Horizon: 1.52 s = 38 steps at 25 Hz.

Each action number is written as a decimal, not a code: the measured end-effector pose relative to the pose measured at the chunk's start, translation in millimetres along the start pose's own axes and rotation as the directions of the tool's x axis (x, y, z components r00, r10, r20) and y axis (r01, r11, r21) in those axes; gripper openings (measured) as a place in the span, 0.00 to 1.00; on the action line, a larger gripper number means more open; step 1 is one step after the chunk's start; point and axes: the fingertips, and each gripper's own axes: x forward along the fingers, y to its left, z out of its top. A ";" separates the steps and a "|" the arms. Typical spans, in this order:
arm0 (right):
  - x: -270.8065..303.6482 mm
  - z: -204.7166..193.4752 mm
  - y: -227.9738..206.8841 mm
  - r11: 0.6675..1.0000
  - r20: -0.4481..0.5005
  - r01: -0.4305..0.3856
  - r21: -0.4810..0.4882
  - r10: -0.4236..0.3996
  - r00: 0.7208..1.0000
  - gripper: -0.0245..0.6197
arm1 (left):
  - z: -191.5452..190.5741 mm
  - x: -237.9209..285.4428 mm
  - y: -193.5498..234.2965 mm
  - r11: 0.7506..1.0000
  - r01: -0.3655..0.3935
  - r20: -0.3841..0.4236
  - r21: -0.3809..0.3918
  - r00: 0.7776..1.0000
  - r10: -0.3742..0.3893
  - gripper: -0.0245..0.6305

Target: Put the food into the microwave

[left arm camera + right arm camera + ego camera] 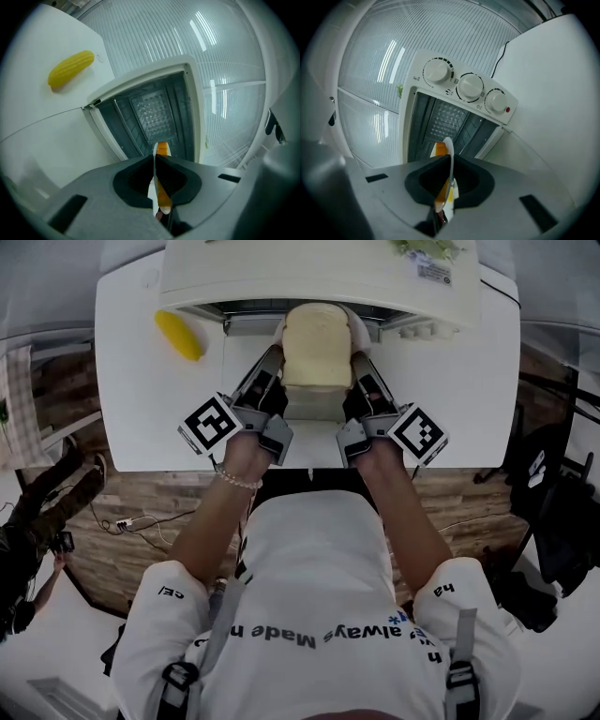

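1. Your path to the microwave [319,276] at the desk's far edge is open. Its front gapes wide, and nothing lies between the bread [317,345] and the dark cavity.
2. A yellow corn cob [178,335] lies on the white desk [141,413] near the far left corner. It is left of the microwave and well apart from both of your grippers.
3. The bread sits on a white plate [280,331] right at the microwave's mouth. Whether it is past the threshold cannot be told.
4. Your left gripper [272,357] is pinching the plate's left rim, with the pads pressed onto the thin edge.
5. Your right gripper [361,362] is pinching the right rim in the same way.
6. The bread is a thick, pale slice with a domed top and a soft crumb.
7. The plate rim is thin, glossy and white, with orange showing along it.
8. The microwave is a smooth white box with three round knobs [470,86] in a row. Its back wall is dimpled grey metal.
9. The corn cob is ribbed, tapered and matte.
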 end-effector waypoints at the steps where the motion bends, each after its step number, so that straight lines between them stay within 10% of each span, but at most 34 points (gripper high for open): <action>1: 3.8 0.8 -3.8 1.000 -0.001 0.004 0.000 -0.004 1.000 0.08 | 0.8 3.5 4.0 1.000 -0.005 0.001 0.000 1.000 0.005 0.06; 38: 2.3 -33.7 -25.7 0.984 0.028 -0.057 0.169 0.053 0.998 0.17 | 24.7 52.8 46.1 0.994 -0.071 0.089 -0.084 0.993 0.079 0.06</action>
